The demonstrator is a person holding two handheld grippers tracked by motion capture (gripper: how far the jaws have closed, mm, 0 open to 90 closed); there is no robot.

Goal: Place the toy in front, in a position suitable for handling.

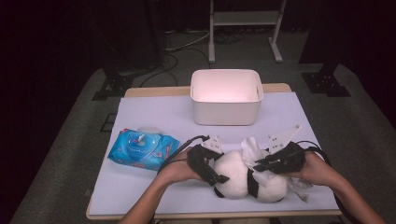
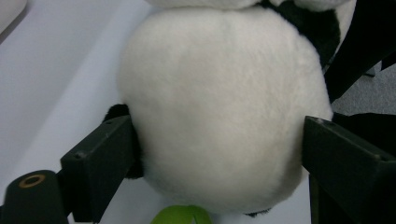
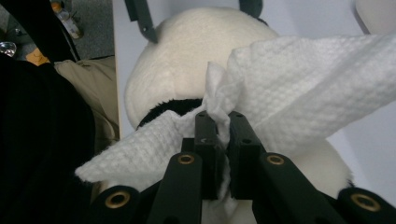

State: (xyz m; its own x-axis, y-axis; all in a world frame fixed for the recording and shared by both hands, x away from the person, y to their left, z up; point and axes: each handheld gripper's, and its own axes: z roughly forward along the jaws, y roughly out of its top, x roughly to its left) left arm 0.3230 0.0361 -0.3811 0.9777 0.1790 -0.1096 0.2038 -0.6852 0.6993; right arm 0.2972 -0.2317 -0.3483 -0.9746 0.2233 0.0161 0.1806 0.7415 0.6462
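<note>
A black-and-white plush panda [image 1: 238, 175] lies on the pale sheet near the table's front edge. My left gripper [image 1: 218, 168] reaches it from the left. In the left gripper view its jaws stand wide on either side of the round white plush body [image 2: 219, 107], which keeps its round shape between them. From the right, my right gripper [image 1: 261, 165] is shut on a white textured wipe [image 1: 250, 147]. The right gripper view has the wipe [image 3: 303, 79] pinched between the pads [image 3: 223, 119] and draped over the panda [image 3: 187, 60].
A blue pack of wet wipes [image 1: 142, 148] lies at the left of the sheet. A white plastic bin [image 1: 226, 109] stands at the back middle. Both forearms come in over the front edge. Beyond the table are a grey floor, cables and stand legs.
</note>
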